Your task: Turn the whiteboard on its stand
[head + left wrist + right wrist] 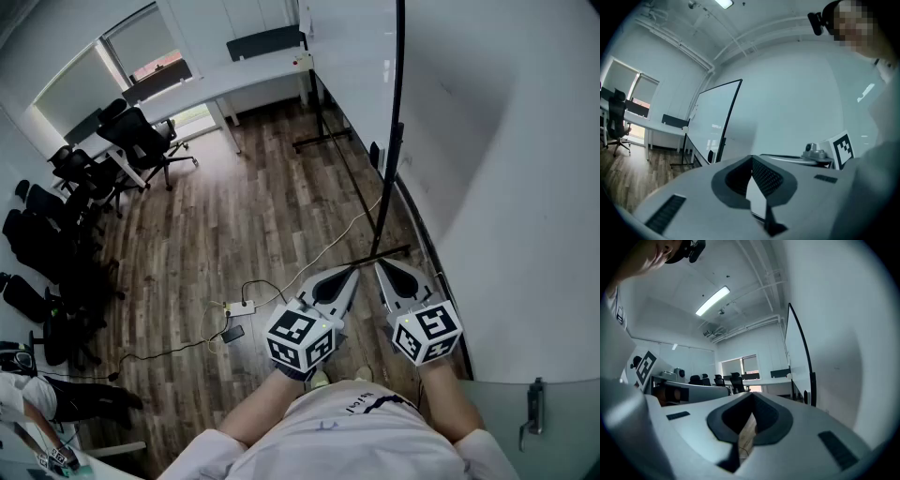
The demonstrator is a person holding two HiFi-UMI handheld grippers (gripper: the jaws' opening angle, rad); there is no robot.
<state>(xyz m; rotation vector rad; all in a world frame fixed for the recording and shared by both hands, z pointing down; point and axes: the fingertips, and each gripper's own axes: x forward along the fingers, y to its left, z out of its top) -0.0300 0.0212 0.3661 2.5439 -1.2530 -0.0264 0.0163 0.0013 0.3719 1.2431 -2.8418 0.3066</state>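
The upright whiteboard [361,66] stood just ahead, nearer the right gripper [385,269]; it and the left gripper [352,273] were clenched, empty.

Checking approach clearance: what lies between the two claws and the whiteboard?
Head view: only wood floor crossed by a thin pale cable separates the left claw and right claw from the whiteboard, whose stand foot lies just ahead.

I am seeing a glossy, smooth whiteboard [361,84] with a matt black frame [397,112], standing over a wood-plank floor [262,216].
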